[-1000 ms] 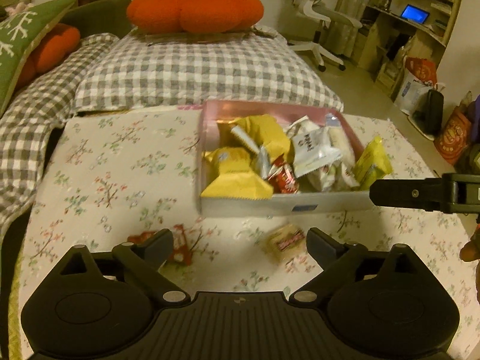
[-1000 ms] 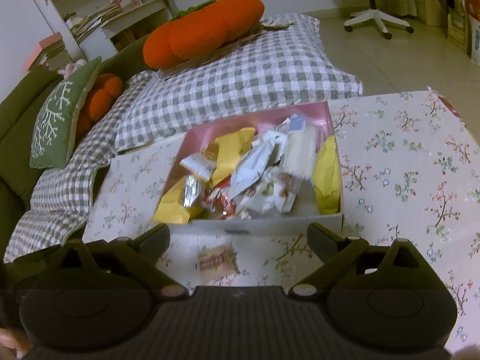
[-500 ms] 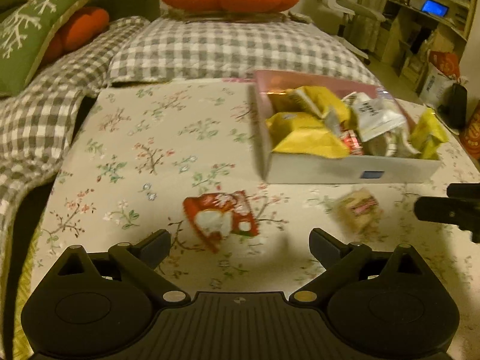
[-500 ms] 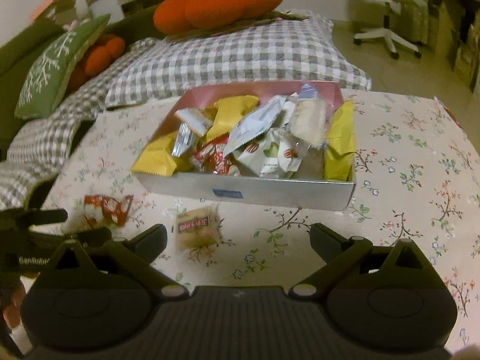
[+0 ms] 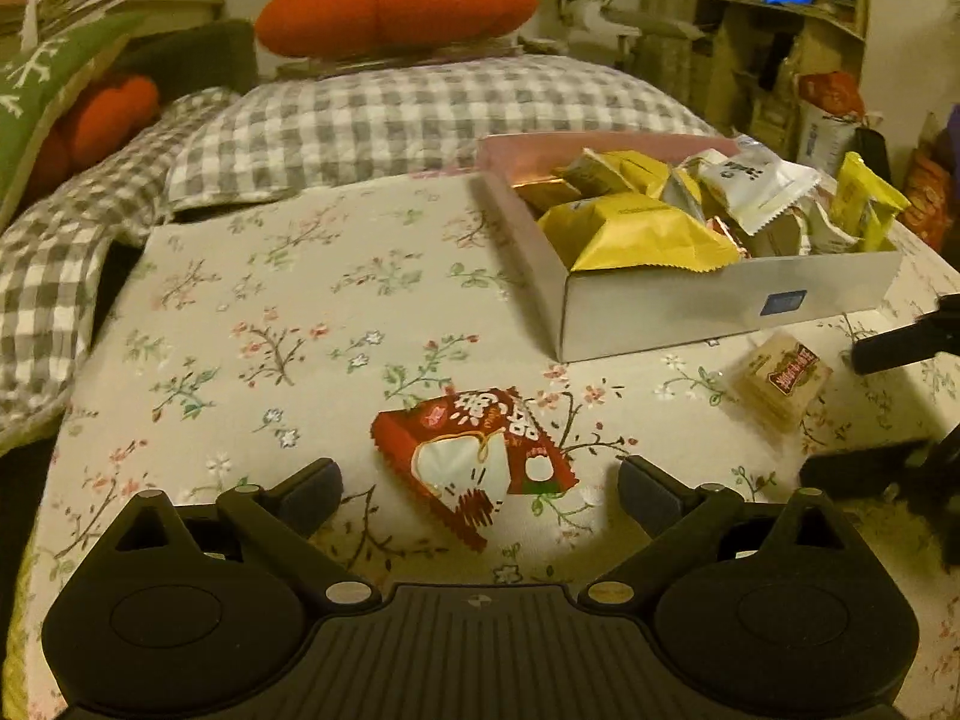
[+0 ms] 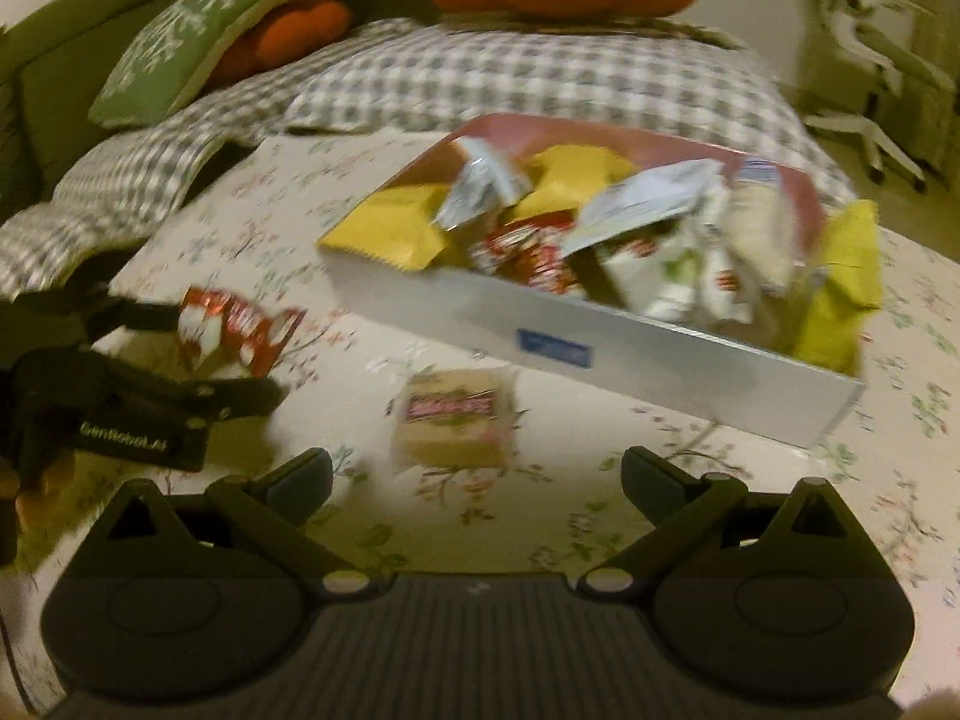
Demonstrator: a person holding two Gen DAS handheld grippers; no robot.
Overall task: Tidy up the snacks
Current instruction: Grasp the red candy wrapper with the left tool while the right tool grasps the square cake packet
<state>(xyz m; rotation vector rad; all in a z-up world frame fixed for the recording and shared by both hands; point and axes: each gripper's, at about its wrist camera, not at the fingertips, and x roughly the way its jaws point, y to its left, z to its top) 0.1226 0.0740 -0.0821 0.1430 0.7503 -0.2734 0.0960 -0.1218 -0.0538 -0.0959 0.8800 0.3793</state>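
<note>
The red snack packet [image 5: 474, 459] lies flat on the flowered worktop [image 5: 252, 324], now right between the spread fingers of the left gripper [image 5: 480, 489], which has swung down and left from the box over the last second. The beige wrapped biscuit [image 6: 453, 420] sits just ahead of the right gripper [image 6: 477, 474], whose fingers are also wide apart and empty; it too has dropped closer. Both loose snacks rest near the front wall of the grey box [image 5: 720, 306], already heaped with yellow and white packets. To my eye, each hand has lined up on its own stray snack, so a double pick-up looks imminent. The right view is blurred with motion.
</note>
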